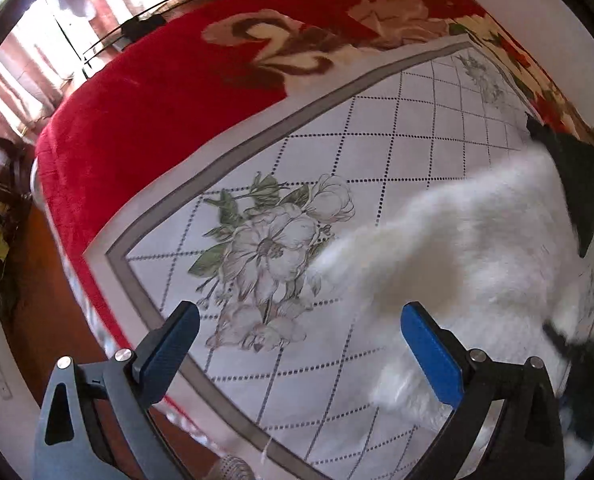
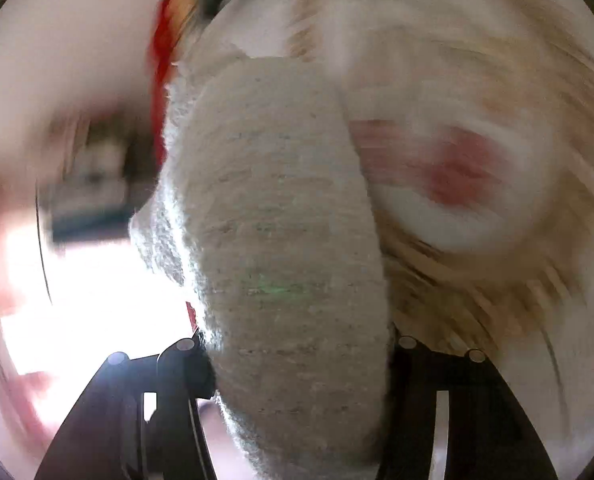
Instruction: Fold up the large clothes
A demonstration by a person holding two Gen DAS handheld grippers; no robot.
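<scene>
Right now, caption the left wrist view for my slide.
Open left claw hovers over floral quilted sheet, fluffy white garment at right.

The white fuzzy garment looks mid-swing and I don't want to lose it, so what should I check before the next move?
1. Left hand-held gripper free to grab: ok, open with nothing between its fingers.
2. Right hand-held gripper holding the white fuzzy garment: cannot tell, the knit fabric hides its fingertips.
3. Garment within the left gripper's reach: ok, its edge lies by the right blue finger.
4. Landing area on the white quilted cover: ok, the part in view lies flat.
5. Right wrist view sharp enough to judge: not ok, heavily blurred.
</scene>
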